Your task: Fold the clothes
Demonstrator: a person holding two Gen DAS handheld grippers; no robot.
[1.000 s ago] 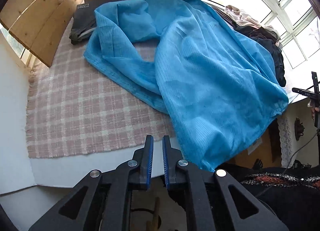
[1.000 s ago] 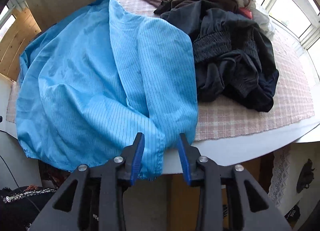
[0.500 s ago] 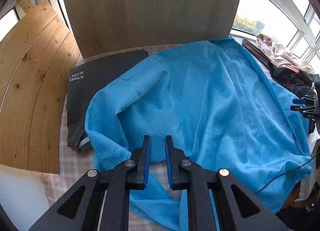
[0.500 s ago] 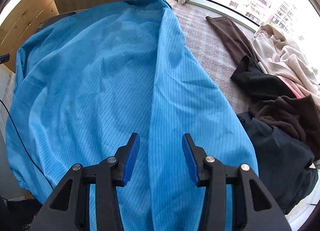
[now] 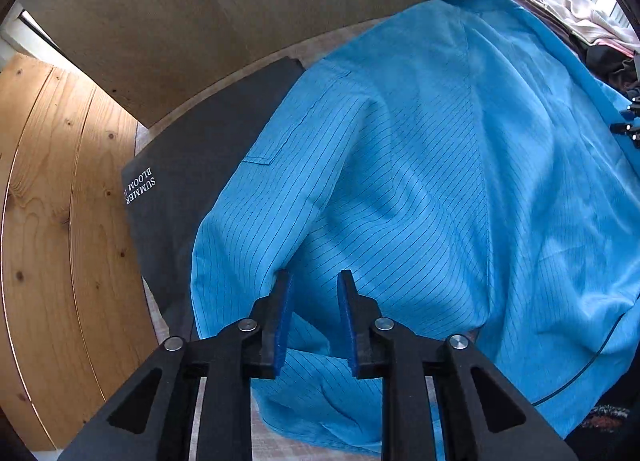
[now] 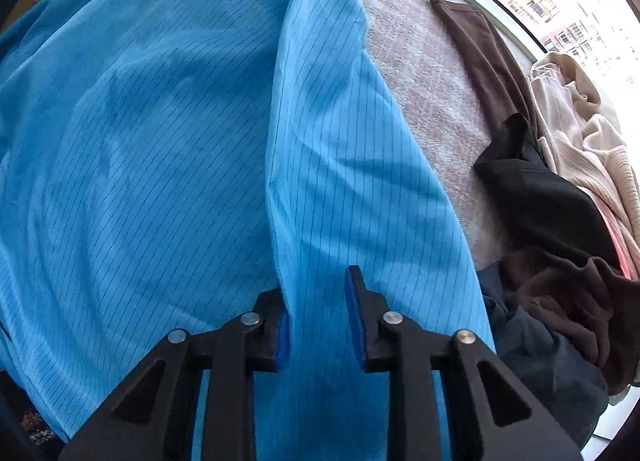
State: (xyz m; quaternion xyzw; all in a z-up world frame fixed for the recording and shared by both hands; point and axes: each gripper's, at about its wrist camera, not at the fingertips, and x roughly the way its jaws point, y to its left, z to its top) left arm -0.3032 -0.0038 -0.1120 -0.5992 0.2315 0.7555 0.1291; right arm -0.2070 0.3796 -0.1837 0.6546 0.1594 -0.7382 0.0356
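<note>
A blue pinstriped garment (image 5: 432,165) lies spread and rumpled over the table, with a small chest pocket near its left side. My left gripper (image 5: 314,285) is open low over the garment's near left part, and blue cloth shows between and under its fingers. In the right wrist view the same blue garment (image 6: 160,149) fills the left and middle. A long folded edge of it runs down to my right gripper (image 6: 316,285), which is open. The cloth drapes over the tip of its left finger (image 6: 276,317).
A folded dark garment (image 5: 192,165) with white lettering lies left of the blue one, partly under it. Wooden boards (image 5: 60,221) stand at the left and back. A pile of dark (image 6: 552,205), brown and cream clothes (image 6: 592,141) sits on the checked cloth (image 6: 424,73) at the right.
Both grippers have moved forward and down, close over the blue garment. The left gripper's fingers stand wider apart than before. The garment's edge now lies on the right gripper's left finger.
</note>
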